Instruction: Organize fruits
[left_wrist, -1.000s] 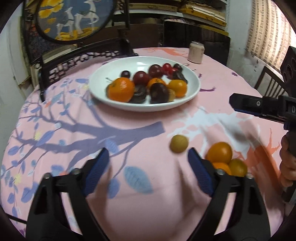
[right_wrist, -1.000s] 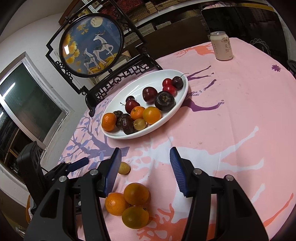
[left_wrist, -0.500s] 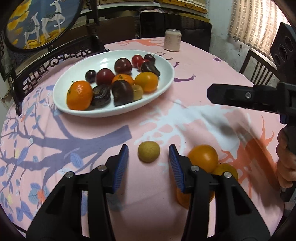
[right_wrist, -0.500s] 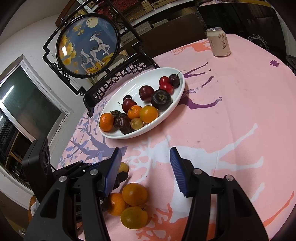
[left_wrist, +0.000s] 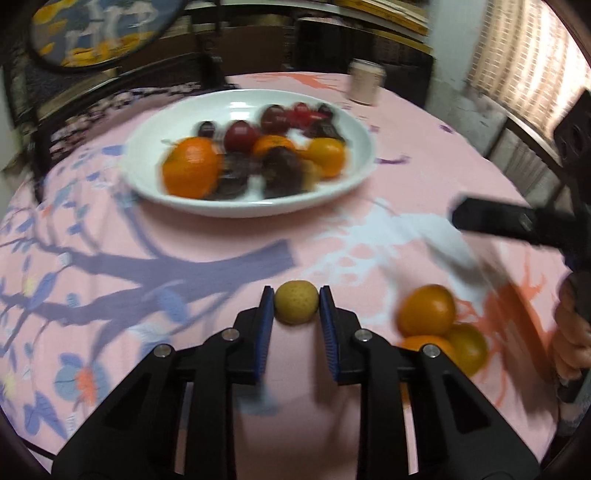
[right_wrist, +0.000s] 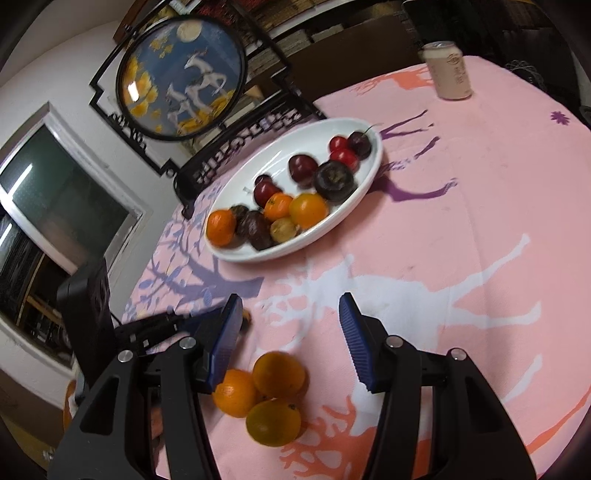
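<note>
A small yellow-green fruit (left_wrist: 296, 306) lies on the pink tablecloth, and my left gripper (left_wrist: 296, 300) is shut on it, with both blue pads pressing its sides. To its right, three oranges (left_wrist: 428, 308) huddle on the cloth. My right gripper (right_wrist: 291, 332) hangs open just above and behind these oranges (right_wrist: 279, 373), with nothing between its fingers. One of its black fingers (left_wrist: 495, 218) reaches in from the right in the left wrist view. A white plate (left_wrist: 258, 210) (right_wrist: 325, 232) farther back holds oranges, dark plums and cherries.
A drink can (right_wrist: 448, 72) stands at the table's far side. A round painted screen on a black stand (right_wrist: 184, 77) sits behind the plate. A chair (left_wrist: 517, 147) is at the table's right edge. A person's hand (left_wrist: 570, 332) grips the right gripper.
My left gripper has moved up to the small yellow-green fruit and shut its wide-open jaws on it. The right gripper has stayed over the oranges.
</note>
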